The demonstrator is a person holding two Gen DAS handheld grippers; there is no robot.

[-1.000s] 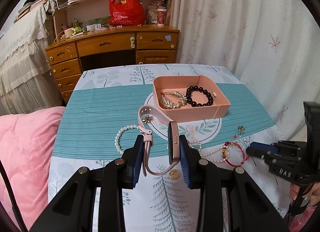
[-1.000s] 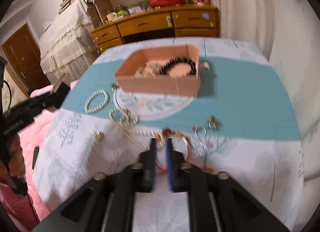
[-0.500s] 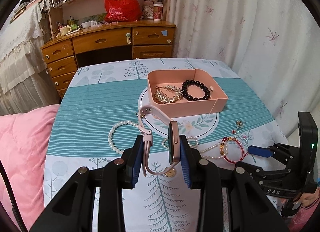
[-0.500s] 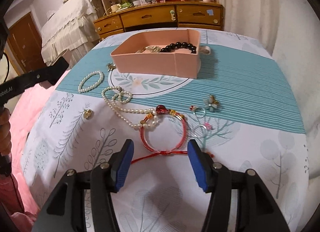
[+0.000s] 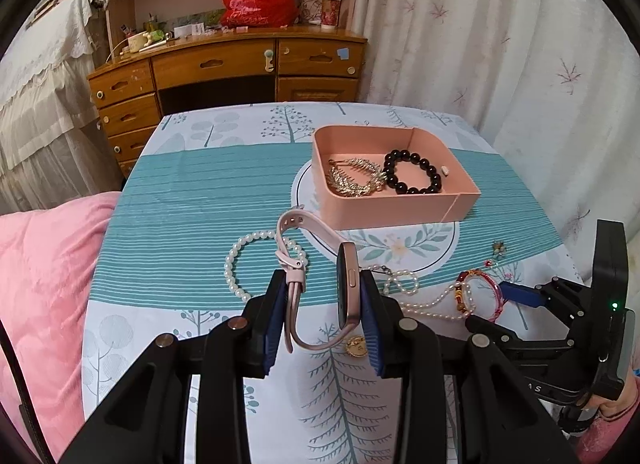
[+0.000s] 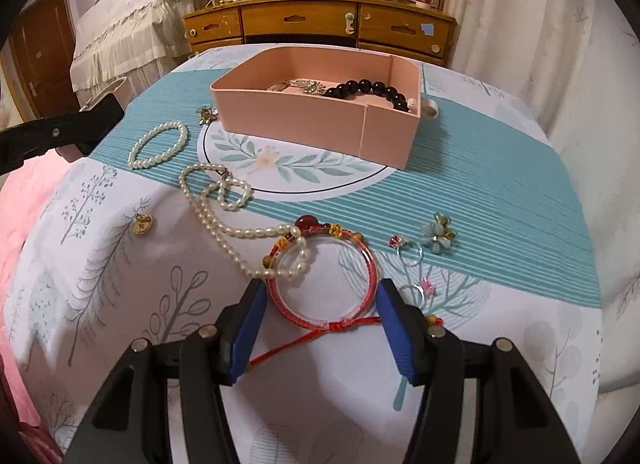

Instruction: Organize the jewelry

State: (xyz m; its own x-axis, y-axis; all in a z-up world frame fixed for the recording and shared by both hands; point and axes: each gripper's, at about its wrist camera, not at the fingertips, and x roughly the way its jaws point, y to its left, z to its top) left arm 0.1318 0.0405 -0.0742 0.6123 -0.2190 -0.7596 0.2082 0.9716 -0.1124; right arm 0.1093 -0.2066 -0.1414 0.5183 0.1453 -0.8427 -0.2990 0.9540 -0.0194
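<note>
Pink-strapped smartwatch (image 5: pixel 344 292) sits clamped in the left gripper (image 5: pixel 320 316) at lower centre, short of the pink tray (image 5: pixel 400 208). Jaws just widened, the right gripper (image 6: pixel 320 328) straddles the red cord bangle (image 6: pixel 320 284) without touching; closing on it seems next.

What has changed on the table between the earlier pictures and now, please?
The right gripper has spread its jaws from nearly closed to wide and come down, so they now flank the red bangle without pressing it. The left gripper stays clamped on the pink watch, barely shifted. The pink tray, the pearl necklace and the pearl bracelet lie as before.
</note>
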